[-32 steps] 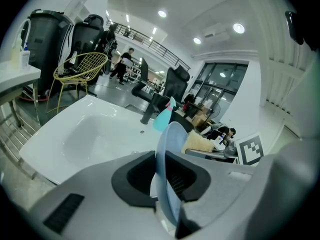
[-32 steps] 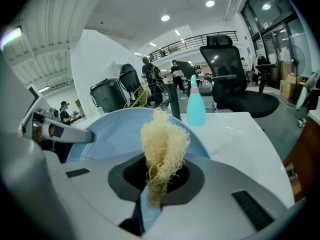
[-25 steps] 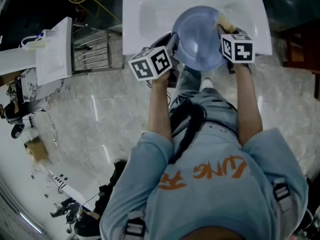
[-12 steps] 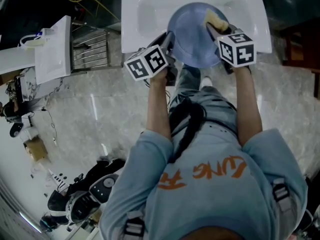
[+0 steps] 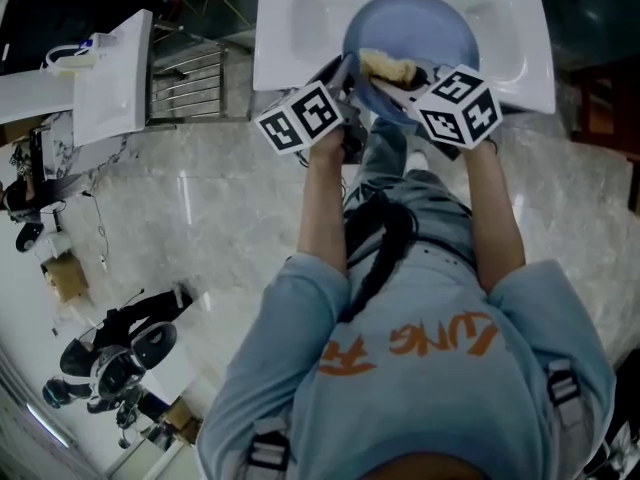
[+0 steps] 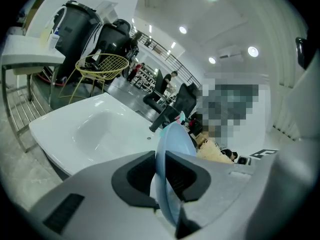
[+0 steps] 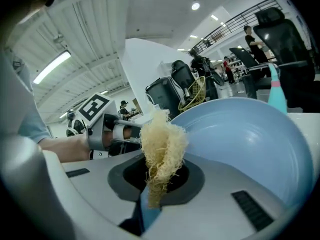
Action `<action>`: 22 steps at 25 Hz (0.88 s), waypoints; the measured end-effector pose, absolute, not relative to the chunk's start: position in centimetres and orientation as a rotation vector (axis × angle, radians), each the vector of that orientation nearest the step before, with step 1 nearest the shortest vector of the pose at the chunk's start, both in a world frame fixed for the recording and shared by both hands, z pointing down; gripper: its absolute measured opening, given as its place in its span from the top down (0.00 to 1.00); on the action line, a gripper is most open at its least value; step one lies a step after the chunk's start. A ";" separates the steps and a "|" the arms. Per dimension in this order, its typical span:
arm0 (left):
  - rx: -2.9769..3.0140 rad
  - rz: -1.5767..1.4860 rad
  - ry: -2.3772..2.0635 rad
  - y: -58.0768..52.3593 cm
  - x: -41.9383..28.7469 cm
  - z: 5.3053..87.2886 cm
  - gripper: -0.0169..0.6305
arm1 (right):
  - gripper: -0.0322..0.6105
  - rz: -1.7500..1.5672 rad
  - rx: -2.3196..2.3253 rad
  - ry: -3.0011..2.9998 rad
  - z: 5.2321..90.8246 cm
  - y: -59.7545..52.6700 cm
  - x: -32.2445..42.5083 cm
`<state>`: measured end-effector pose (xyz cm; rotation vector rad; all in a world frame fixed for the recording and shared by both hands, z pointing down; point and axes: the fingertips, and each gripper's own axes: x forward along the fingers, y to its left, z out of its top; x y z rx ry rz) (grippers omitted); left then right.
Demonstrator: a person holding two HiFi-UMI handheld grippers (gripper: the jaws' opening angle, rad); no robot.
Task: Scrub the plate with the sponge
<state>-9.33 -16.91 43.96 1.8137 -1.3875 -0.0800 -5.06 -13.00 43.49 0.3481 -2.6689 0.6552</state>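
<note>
While the scrubbing looks to be under way, we cannot say how much of it is done. The pale blue plate (image 5: 425,28) shows no suds, water or dirt in any view, so its face gives no sign of what has been covered. Our left gripper (image 5: 345,76) has its jaws pinching the plate's near rim and holds it tilted over the white sink (image 5: 295,28). Our right gripper (image 5: 408,74) has its jaws clamped on a straw-coloured loofah sponge (image 5: 383,64). The sponge lies against the plate's near inner face, close to the left gripper's hold.

What is left, as we read it, is to carry the sponge across the rest of the dish, the far part and the rim, and perhaps the back.

As for containers, we see nothing in the part of the sink's basin that shows. A teal bottle (image 7: 276,91) stands at its far edge. The plate itself carries nothing but the sponge.
</note>
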 end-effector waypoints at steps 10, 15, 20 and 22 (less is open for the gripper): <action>1.795 -0.132 -1.404 -16.4 -11.1 43.4 0.89 | 0.90 0.673 0.362 -2.496 46.5 -12.4 -5.9; 1.792 -0.129 -1.395 -16.0 -10.8 43.8 0.89 | 0.90 0.683 0.467 -2.449 47.5 -13.3 -3.9; 1.783 -0.138 -1.392 -15.8 -10.8 44.2 0.89 | 0.90 0.714 0.561 -2.417 48.2 -14.2 -1.7; 1.779 -0.137 -1.391 -15.7 -10.6 44.4 0.89 | 0.90 0.732 0.599 -2.405 48.6 -14.4 -0.5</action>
